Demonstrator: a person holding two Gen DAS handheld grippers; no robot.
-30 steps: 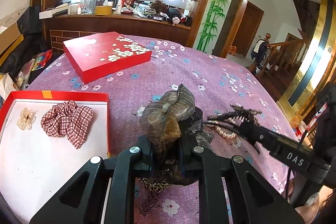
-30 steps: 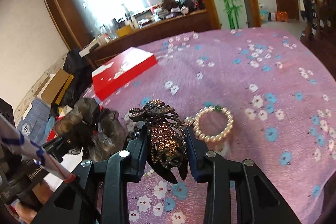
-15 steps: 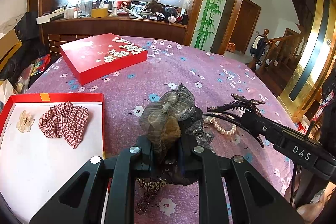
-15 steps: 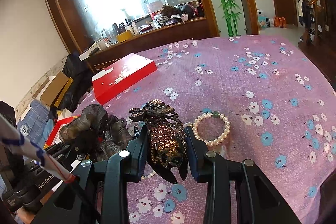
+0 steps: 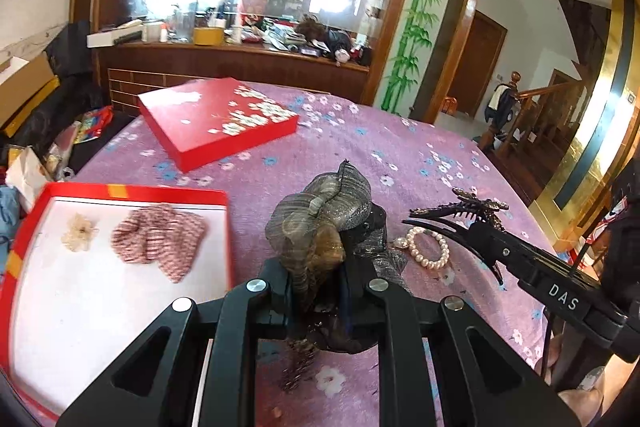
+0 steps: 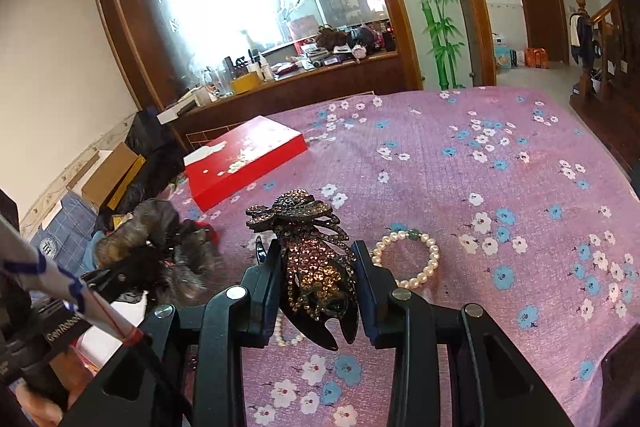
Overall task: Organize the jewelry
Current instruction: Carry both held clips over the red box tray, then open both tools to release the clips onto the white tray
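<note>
Gripping a brown gauze hair bow [image 5: 320, 227] at the lower centre of its view, the left tool [image 5: 316, 291] is pinched tight on the fabric, lifted clear of the purple floral worktop [image 5: 400, 155]; probably so it can travel to the open red box [image 5: 120, 193] at the lower left, where a plaid scrunchie [image 5: 160, 241] and a pale flower clip [image 5: 80, 231] already lie; the right tool [image 6: 318, 287] is clamped on a rhinestone claw clip [image 6: 312, 255], held by its sides so the teeth hang free; a pearl bracelet [image 6: 408, 259] rests on the cloth just right of it; the box lid [image 6: 244, 159] sits apart, upper left of centre.
</note>
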